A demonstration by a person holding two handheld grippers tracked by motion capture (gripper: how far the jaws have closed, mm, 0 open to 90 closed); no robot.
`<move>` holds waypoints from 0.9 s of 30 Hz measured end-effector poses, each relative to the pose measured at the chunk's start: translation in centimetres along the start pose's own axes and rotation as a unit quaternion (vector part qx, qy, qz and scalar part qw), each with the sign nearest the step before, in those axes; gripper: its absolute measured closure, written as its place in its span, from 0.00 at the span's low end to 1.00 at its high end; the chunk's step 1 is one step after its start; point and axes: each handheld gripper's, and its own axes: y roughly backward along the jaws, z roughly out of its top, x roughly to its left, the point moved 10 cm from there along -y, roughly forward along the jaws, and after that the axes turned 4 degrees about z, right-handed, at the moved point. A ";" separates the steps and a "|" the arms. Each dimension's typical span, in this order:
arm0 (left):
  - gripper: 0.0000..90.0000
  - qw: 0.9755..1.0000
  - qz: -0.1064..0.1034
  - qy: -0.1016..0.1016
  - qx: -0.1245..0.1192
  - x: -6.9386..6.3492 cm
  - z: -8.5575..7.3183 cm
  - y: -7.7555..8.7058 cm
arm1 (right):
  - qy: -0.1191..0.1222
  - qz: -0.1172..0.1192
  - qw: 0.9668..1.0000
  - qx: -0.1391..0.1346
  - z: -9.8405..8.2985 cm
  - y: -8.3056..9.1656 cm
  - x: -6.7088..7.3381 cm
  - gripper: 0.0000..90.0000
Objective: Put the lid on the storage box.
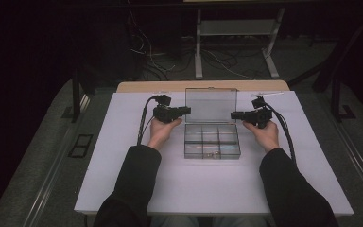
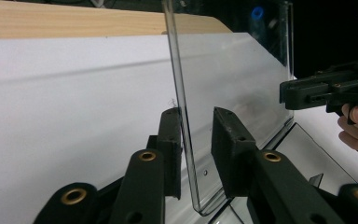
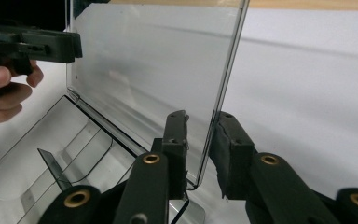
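Observation:
A clear plastic compartment box [image 1: 211, 141] lies in the middle of the white table, its lid [image 1: 211, 105] standing upright at the far side. My left gripper [image 1: 188, 110] points right at the lid's left edge; my right gripper [image 1: 233, 115] points left at its right edge. In the left gripper view the lid's edge [image 2: 182, 116] stands between the jaws of the left gripper [image 2: 196, 126]: the left pad touches it, the right pad is apart. In the right gripper view the lid [image 3: 144, 60] sits between the jaws of the right gripper [image 3: 200, 128], against the right pad, with a gap at the left pad.
The white sheet [image 1: 123, 179] covers the table, with a wooden strip [image 1: 142, 86] along the far edge. Small items [image 1: 211, 153] lie in a front compartment of the box. Behind the table are loose cables [image 1: 227, 66] and a desk frame [image 1: 198, 52] on the floor.

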 end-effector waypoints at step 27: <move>0.88 1.000 0.001 -0.010 -0.023 -0.3 -0.1 0.5 | 0.014 0.010 0.999 -0.039 3.3 0.6 0.5 0.76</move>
